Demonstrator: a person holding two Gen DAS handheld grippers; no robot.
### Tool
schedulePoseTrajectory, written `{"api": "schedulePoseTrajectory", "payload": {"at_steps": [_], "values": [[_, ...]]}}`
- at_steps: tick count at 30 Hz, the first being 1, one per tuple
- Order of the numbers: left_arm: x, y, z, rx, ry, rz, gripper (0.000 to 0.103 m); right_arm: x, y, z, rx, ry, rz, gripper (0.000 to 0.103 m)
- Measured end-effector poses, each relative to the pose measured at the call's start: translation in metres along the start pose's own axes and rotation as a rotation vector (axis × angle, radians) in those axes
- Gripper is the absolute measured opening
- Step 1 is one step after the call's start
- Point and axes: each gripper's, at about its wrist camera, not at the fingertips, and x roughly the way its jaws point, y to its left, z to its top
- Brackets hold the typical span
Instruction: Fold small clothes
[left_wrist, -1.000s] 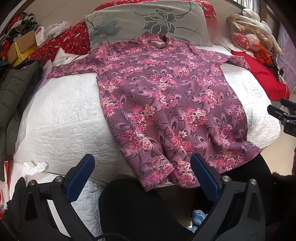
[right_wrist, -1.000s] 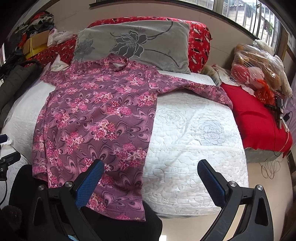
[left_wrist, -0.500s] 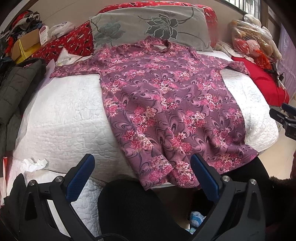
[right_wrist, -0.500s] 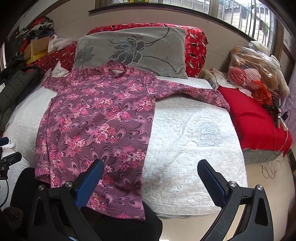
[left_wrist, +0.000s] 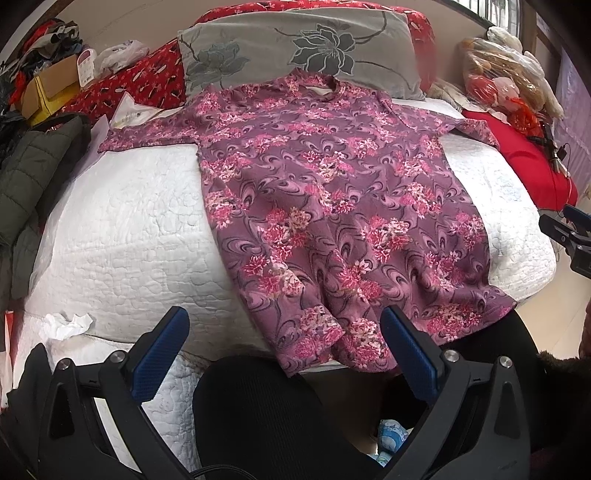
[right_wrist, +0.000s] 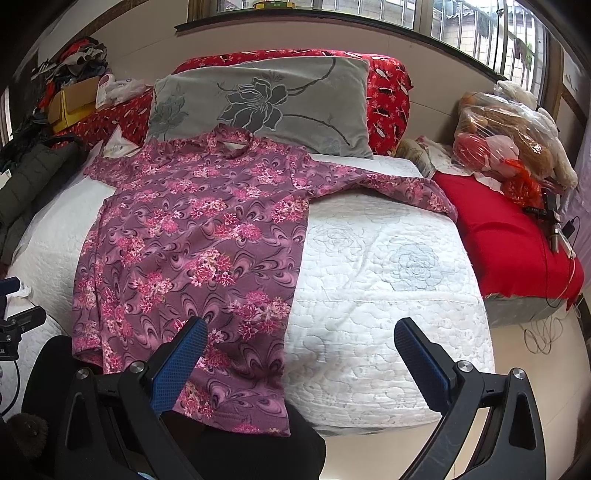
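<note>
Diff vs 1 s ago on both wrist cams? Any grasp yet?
No grasp. Both cameras have shifted a little: in the right wrist view more of the window and floor shows, and the floral shirt sits lower; in the left view the framing drifts slightly. The left gripper and right gripper stay open and empty. The shirt stays spread flat on the white quilt, sleeves out.

Matt cloth blouse, quilted bedcover

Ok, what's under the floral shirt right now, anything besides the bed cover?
The floral shirt lies flat on the white quilted cover, its collar touching the grey pillow. The hem hangs past the bed edge over dark fabric. Anything beneath the shirt's middle is covered.
</note>
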Motion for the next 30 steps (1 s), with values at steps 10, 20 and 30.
{"api": "schedulePoseTrajectory", "payload": {"at_steps": [10, 20, 30], "values": [[0.016, 0.003, 0.001, -0.019, 0.023, -0.019, 0.103, 0.013, 0.003, -0.001, 0.000, 0.032, 0.011, 0.101], [0.064, 0.070, 0.012, -0.252, 0.210, 0.008, 0.103, 0.076, -0.025, -0.019, 0.122, 0.240, 0.043, 0.093], [0.113, 0.036, 0.002, -0.270, 0.438, -0.168, 0.096, 0.130, -0.001, -0.038, 0.110, 0.424, 0.207, 0.075]]}}
